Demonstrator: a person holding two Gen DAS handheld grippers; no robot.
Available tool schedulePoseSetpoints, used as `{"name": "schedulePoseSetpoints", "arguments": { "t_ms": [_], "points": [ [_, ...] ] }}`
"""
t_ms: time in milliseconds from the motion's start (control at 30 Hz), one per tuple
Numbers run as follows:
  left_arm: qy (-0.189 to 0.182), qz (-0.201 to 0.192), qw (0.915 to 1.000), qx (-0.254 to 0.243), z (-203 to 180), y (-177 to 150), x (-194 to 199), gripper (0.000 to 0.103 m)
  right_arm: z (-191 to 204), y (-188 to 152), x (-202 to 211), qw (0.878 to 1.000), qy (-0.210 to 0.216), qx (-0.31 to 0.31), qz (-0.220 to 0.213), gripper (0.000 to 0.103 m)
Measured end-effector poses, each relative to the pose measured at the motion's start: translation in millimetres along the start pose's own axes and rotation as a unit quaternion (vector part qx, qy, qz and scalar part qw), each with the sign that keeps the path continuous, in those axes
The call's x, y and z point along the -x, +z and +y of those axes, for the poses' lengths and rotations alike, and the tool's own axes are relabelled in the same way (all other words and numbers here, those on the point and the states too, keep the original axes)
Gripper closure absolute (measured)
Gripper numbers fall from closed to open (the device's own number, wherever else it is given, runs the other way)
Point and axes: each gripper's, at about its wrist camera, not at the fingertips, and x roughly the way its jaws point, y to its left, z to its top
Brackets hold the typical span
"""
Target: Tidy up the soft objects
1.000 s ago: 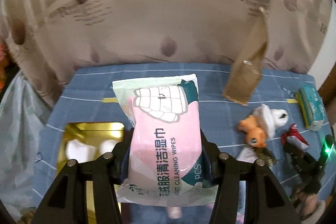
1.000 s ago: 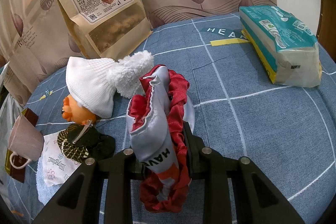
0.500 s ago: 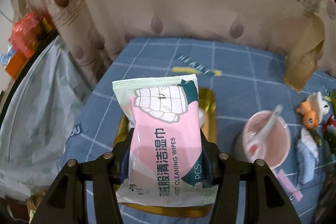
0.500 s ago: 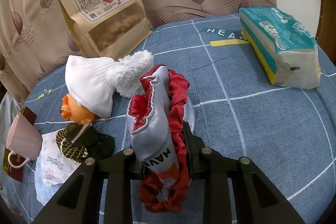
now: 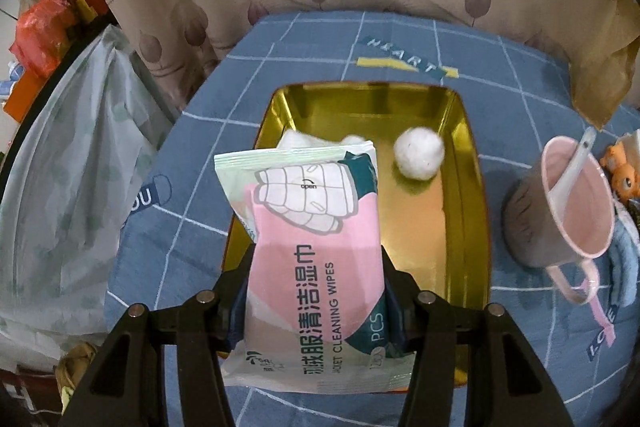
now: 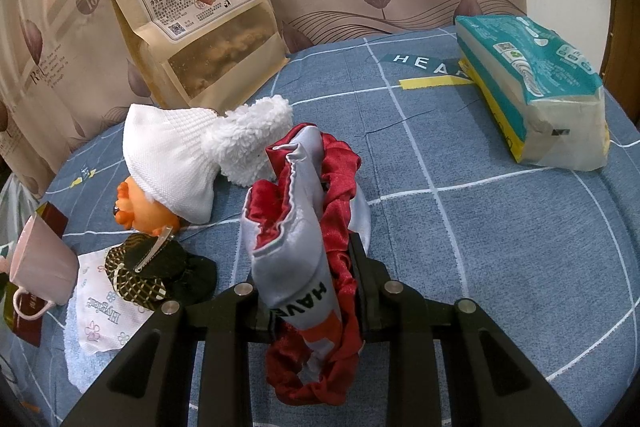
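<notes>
A: Item one, left wrist view. What do we list?

B: We list the left gripper (image 5: 316, 291), low centre, its fingers pinching a pink pack of cleaning wipes (image 5: 316, 247). The pack hangs over the near half of a gold tray (image 5: 468, 187) at mid-frame. In the tray we count one white cotton ball (image 5: 419, 159), upper right of the pack, and more white fluff partly hidden behind the pack's top edge.

A: Beside the tray?

B: A pink cup (image 5: 568, 211) with a spoon (image 5: 572, 163) in it, at the right, on the blue checked cloth (image 5: 400, 39).

A: Item two, right wrist view.

B: The right gripper (image 6: 312, 283), low centre, pressed narrow on a red and grey fabric piece (image 6: 304, 227). Left of it we log a white knit hat (image 6: 172, 159) on an orange toy (image 6: 136, 207); upper left, a brown snack pouch (image 6: 192, 11); upper right, a tissue pack (image 6: 536, 83).
</notes>
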Motion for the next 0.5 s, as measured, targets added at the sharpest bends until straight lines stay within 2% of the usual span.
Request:
{"name": "schedulePoseSetpoints", "arguments": {
  "t_ms": [300,500],
  "points": [
    [-0.001,0.029,0.9996,-0.008,1.1,-7.6,-27.1,0.048,2.0,-0.5,0.5,1.0,-0.001,0.001,0.0,0.078],
    [-0.007,0.029,0.9995,-0.01,0.1,-4.5,-38.0,0.048,0.6,-0.9,0.9,1.0,-0.003,0.003,0.0,0.078]
  ]
}}
